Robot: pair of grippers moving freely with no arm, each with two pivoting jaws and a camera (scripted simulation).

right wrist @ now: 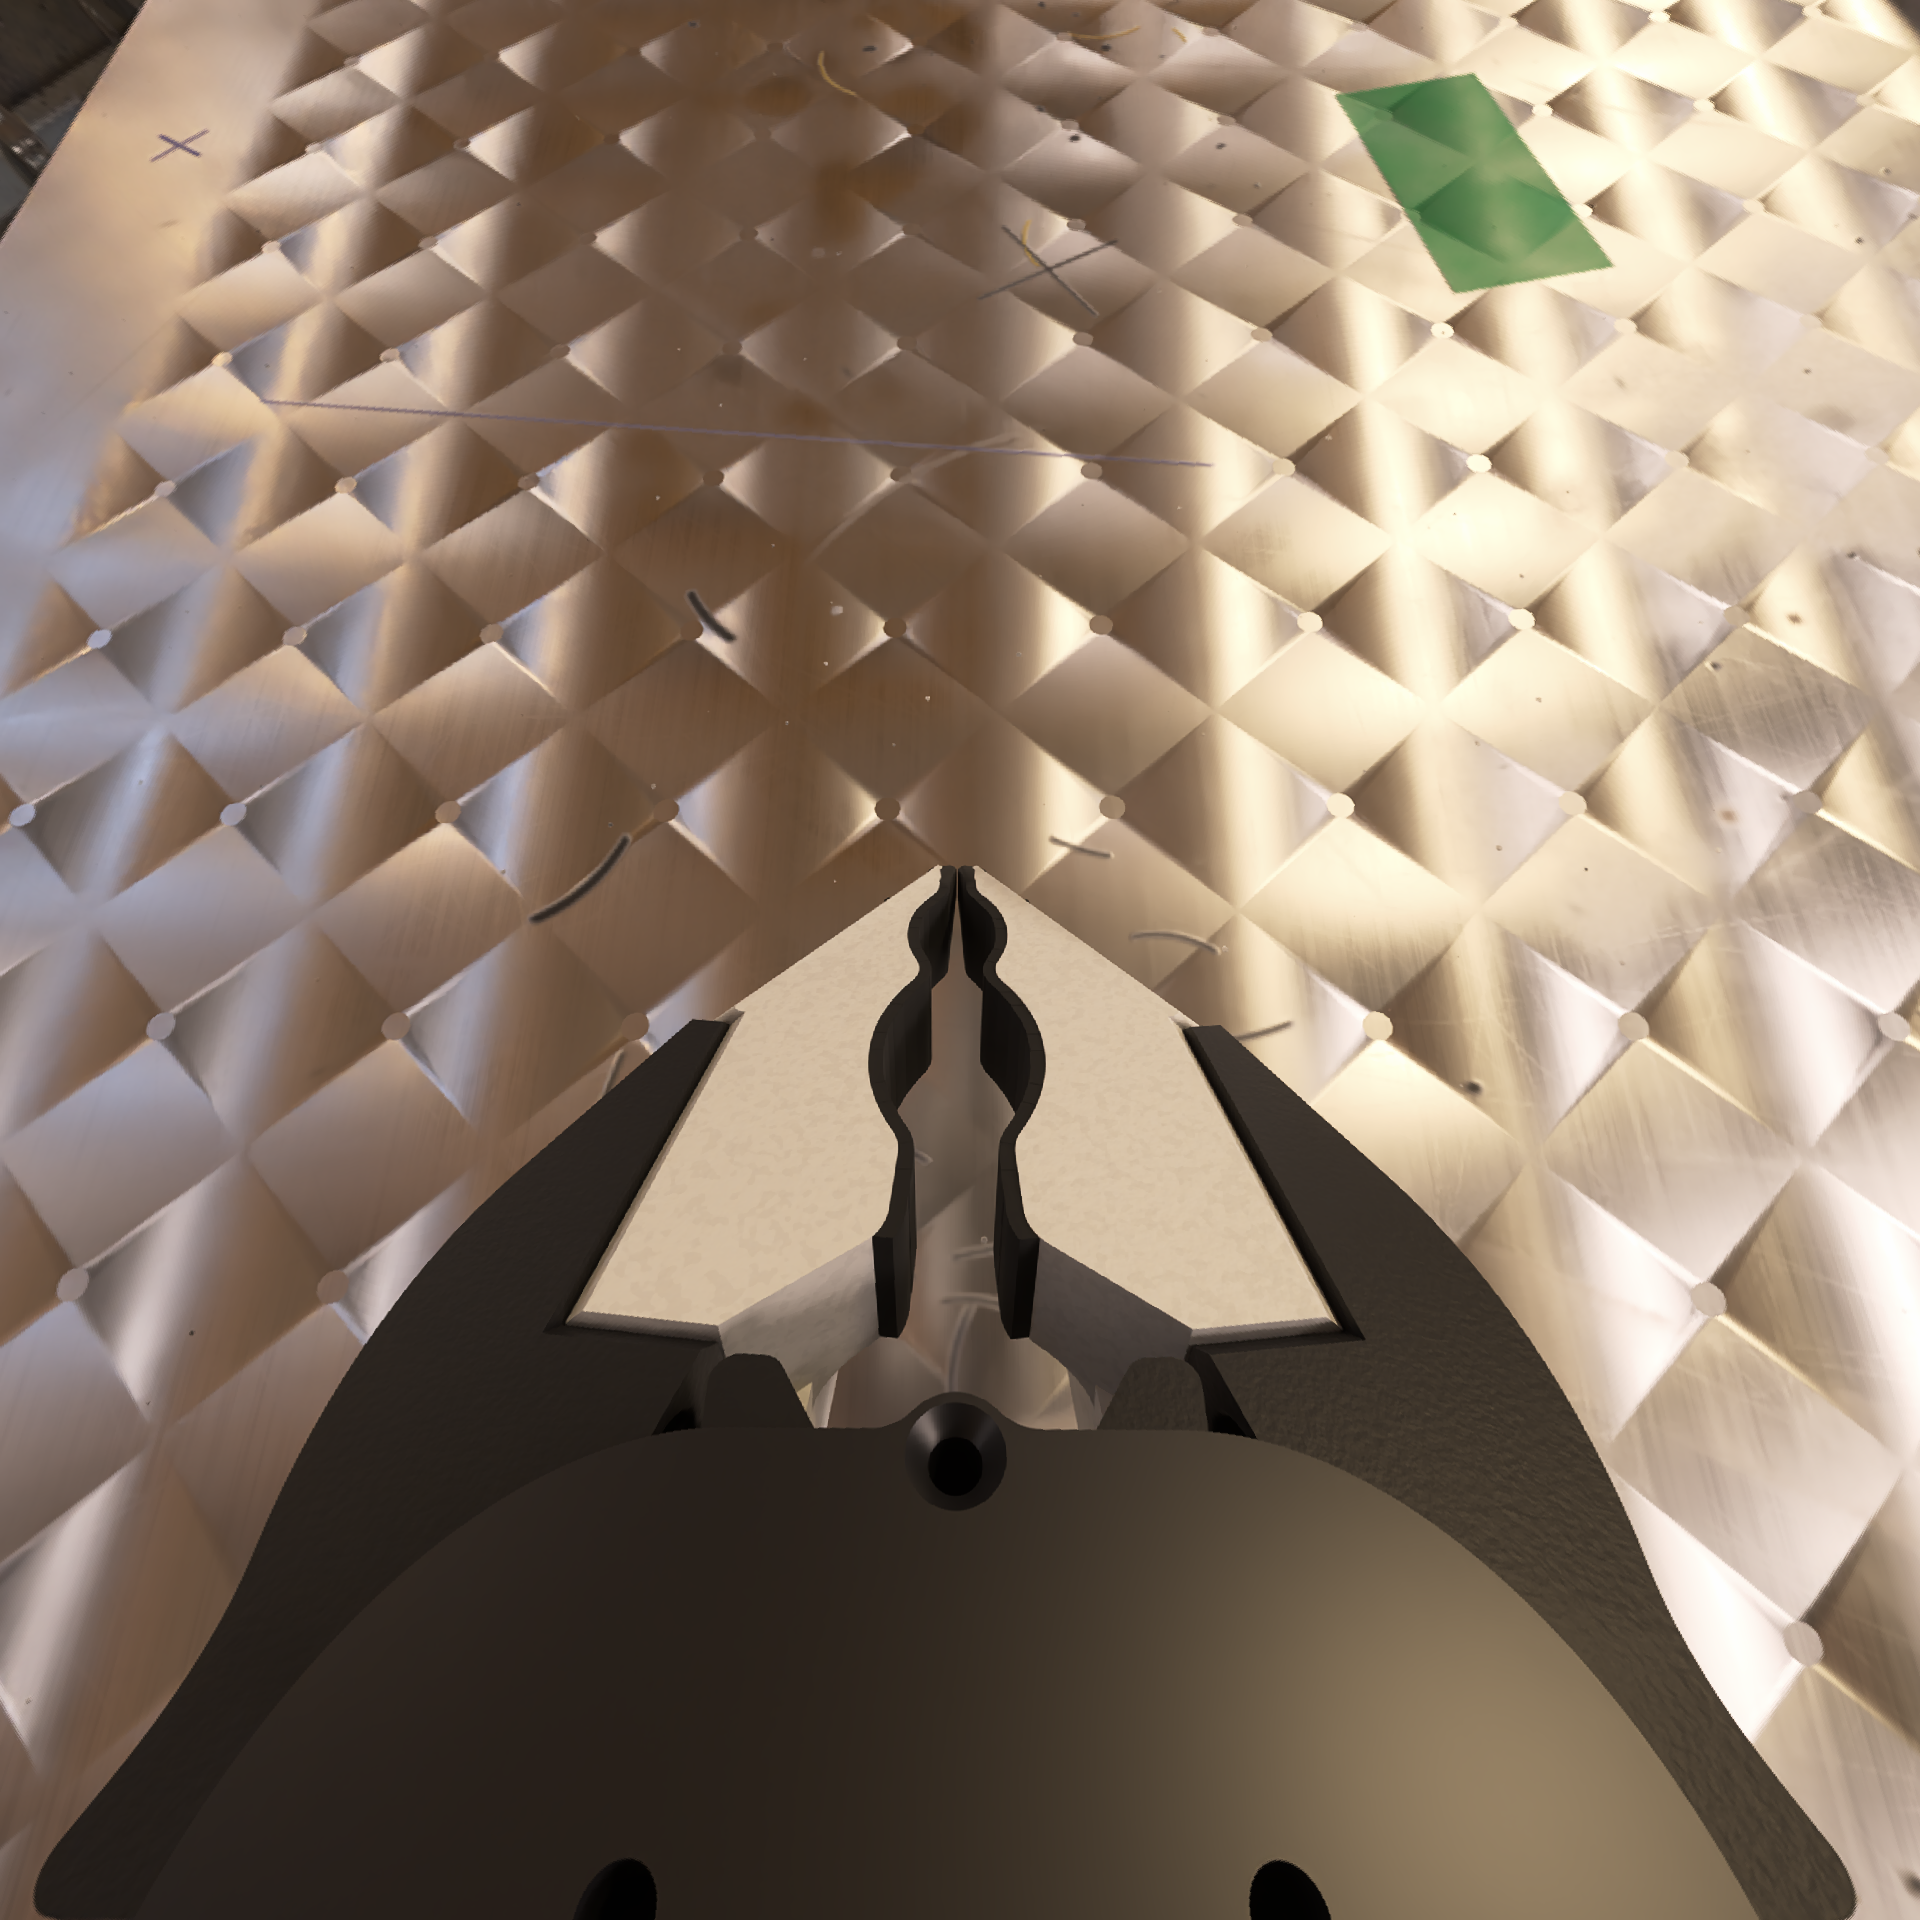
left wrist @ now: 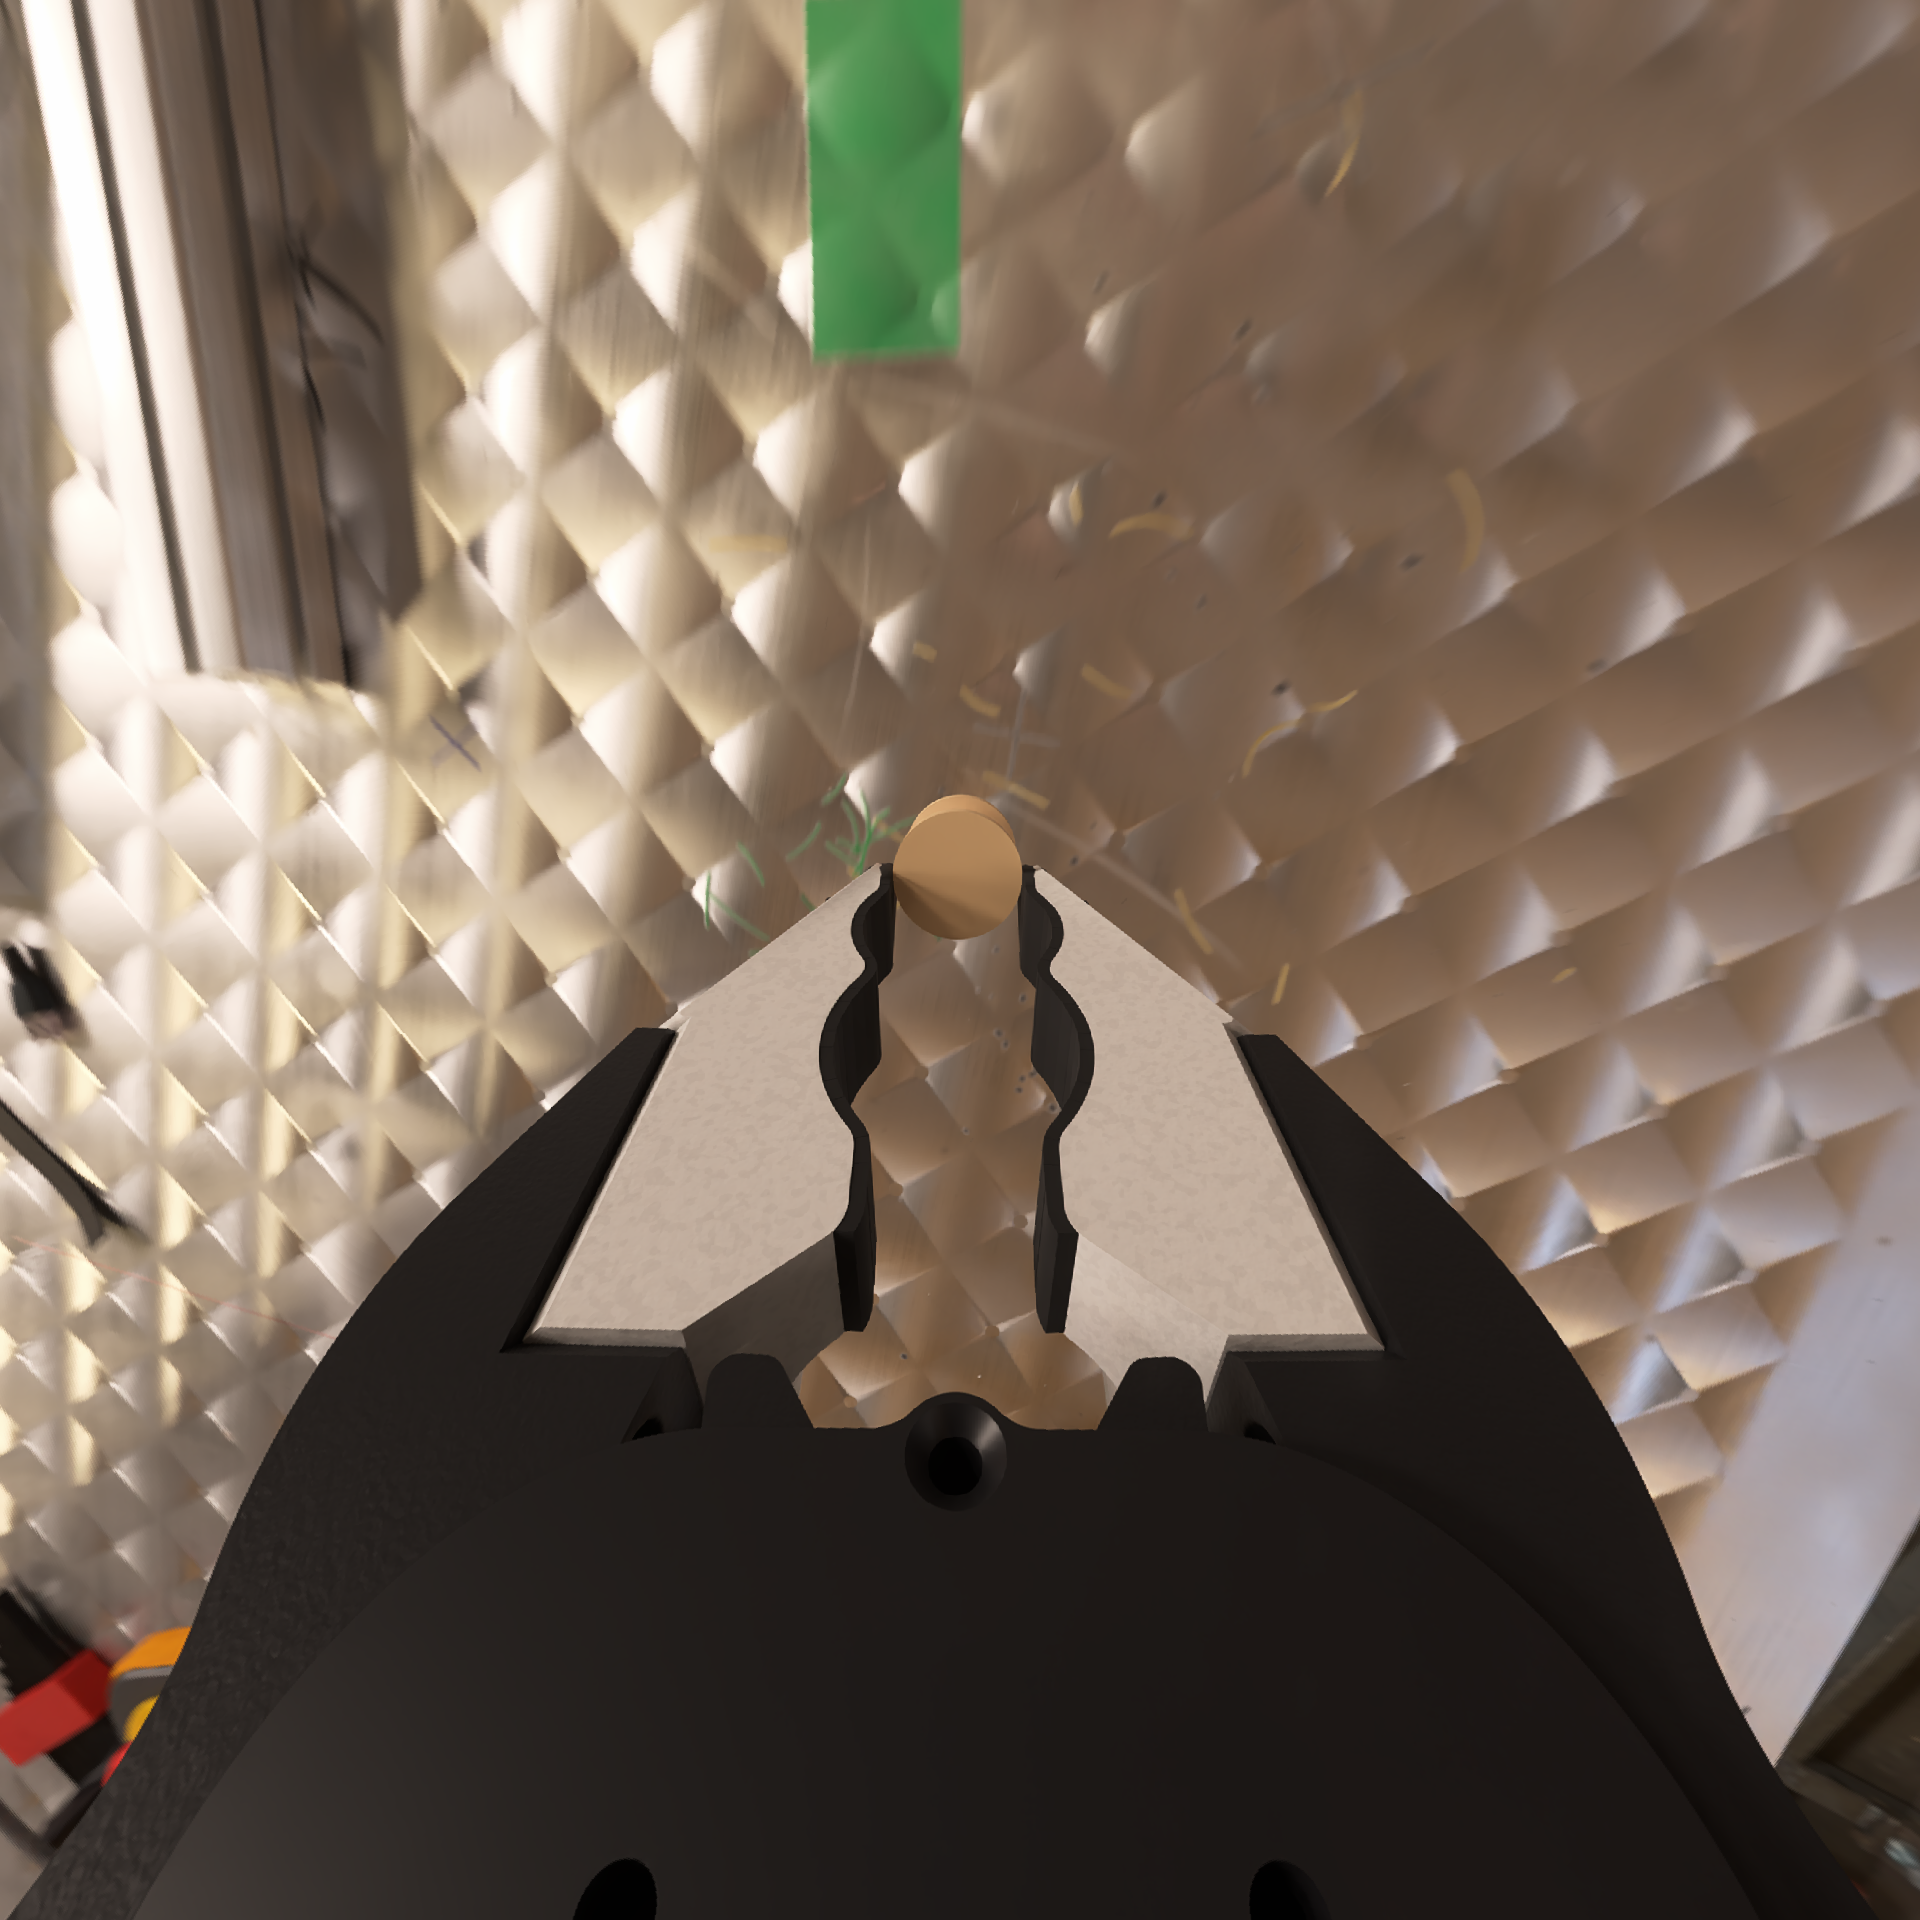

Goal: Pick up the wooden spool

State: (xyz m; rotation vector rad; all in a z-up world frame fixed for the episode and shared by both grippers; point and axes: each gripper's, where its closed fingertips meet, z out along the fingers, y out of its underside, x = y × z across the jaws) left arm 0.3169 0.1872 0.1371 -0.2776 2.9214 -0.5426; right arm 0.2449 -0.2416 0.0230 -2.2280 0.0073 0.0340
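Observation:
In the left wrist view, the small tan wooden spool [left wrist: 958,871] sits between the tips of my left gripper [left wrist: 958,883]. Its round end faces the camera and a second flange shows just behind. The two black fingertips [left wrist: 884,894] press on its sides, so the gripper is shut on the spool, above the shiny patterned metal table [left wrist: 1455,831]. In the right wrist view, my right gripper [right wrist: 958,875] is shut and empty, its tips touching, hovering over the same table [right wrist: 520,520]. The spool does not show in the right wrist view.
A flat green rectangle lies on the table, far ahead in the left wrist view [left wrist: 885,177] and at the upper right in the right wrist view [right wrist: 1473,182]. Red and orange objects [left wrist: 73,1714] sit at the lower left edge. A metal frame [left wrist: 208,364] stands at left.

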